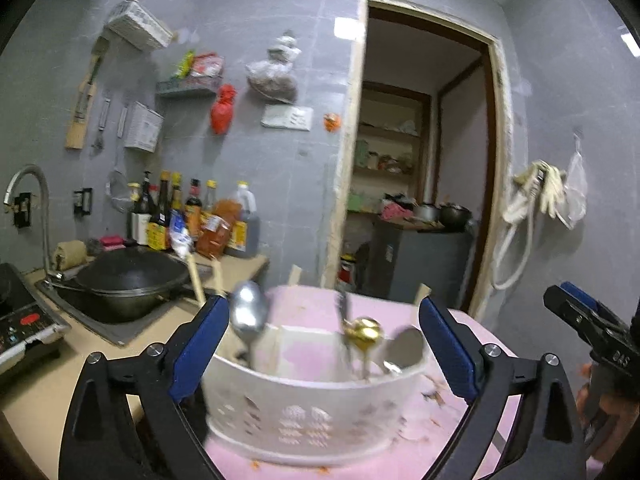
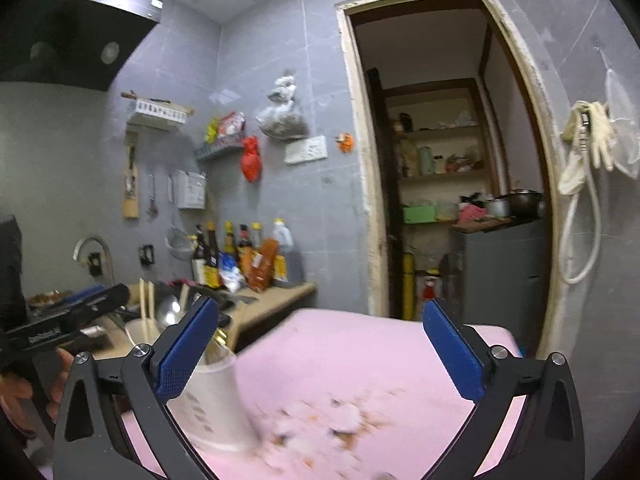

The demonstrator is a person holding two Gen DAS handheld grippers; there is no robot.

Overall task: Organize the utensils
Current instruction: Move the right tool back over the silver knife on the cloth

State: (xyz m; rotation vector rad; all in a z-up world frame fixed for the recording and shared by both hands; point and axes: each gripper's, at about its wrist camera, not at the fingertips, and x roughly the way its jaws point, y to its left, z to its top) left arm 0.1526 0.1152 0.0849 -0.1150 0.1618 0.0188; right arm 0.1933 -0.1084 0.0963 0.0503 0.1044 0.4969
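On the pink cloth (image 1: 304,308), close in front of the left gripper (image 1: 324,340), stands a white basket (image 1: 304,412), blurred, with pierced walls. That gripper's blue pads (image 1: 200,344) are spread wide, one at 9 o'clock and one at 3 o'clock of the basket, neither pressing on it; nothing is pinched. Inside the basket the utensils stand upright: a steel spoon (image 1: 248,312) at 10 o'clock, a gold spoon (image 1: 364,334) near the middle with a dark handle (image 1: 343,312) just beside it, and a grey spoon (image 1: 406,346) at 2 o'clock. Pale chopsticks (image 1: 196,280) rise behind the left pad. Orange-brown crumbs (image 1: 434,394) lie on the cloth at the basket's 3 o'clock.

At 3 o'clock in the left view the right gripper (image 1: 584,320) shows side-on, held by a hand (image 1: 608,412). In its own view the right gripper (image 2: 320,348) also has its fingers (image 2: 452,356) spread wide with nothing between them but cloth (image 2: 360,356) and blurred crumbs (image 2: 320,424); the basket (image 2: 216,396) sits behind its left pad at 8 o'clock, and the left gripper (image 2: 76,312) reaches in from 9 o'clock.

Farther off, at 9 o'clock of the left view, a black wok (image 1: 128,280) rests in the sink (image 1: 104,328) under a tap (image 1: 32,192), with a cooker (image 1: 24,324) at the edge. Sauce bottles (image 1: 192,216) line the counter (image 1: 248,262) against the grey tiled wall (image 1: 280,40). At 1 o'clock an open doorway (image 1: 420,160) shows shelves, and a hose (image 1: 528,200) hangs at 3 o'clock
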